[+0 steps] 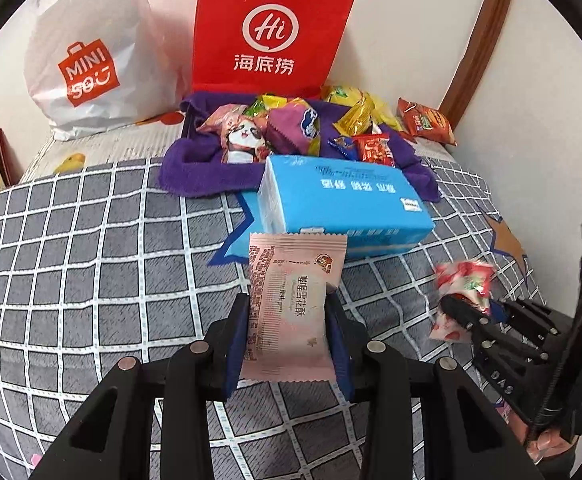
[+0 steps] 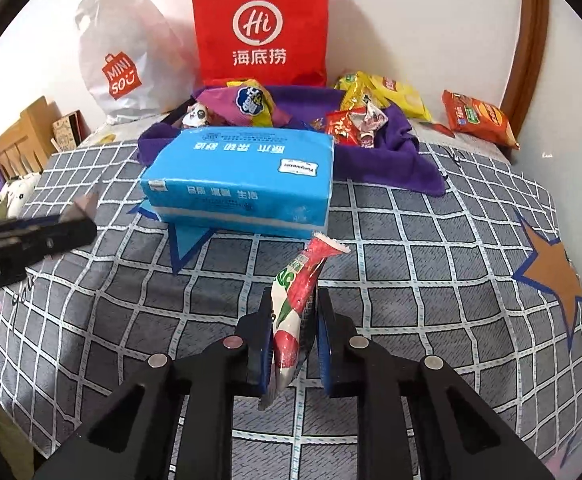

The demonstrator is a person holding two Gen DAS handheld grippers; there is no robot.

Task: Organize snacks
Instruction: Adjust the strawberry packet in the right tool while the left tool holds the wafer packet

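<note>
My left gripper (image 1: 289, 304) is shut on a pink snack packet (image 1: 291, 300), held above the checked bedspread in front of a blue tissue pack (image 1: 343, 204). My right gripper (image 2: 293, 300) holds a red, white and green snack packet (image 2: 297, 300) that rests against the left finger, with a gap to the right finger; it also shows at the right of the left wrist view (image 1: 465, 296). A pile of mixed snacks (image 1: 291, 128) lies on a purple cloth (image 1: 195, 168) behind the tissue pack.
A red paper bag (image 1: 271, 28) and a white plastic bag (image 1: 91, 60) stand against the wall. An orange packet (image 2: 479, 118) and yellow packets (image 2: 387, 96) lie at the back right. A wooden rack (image 2: 19, 140) stands off the left edge.
</note>
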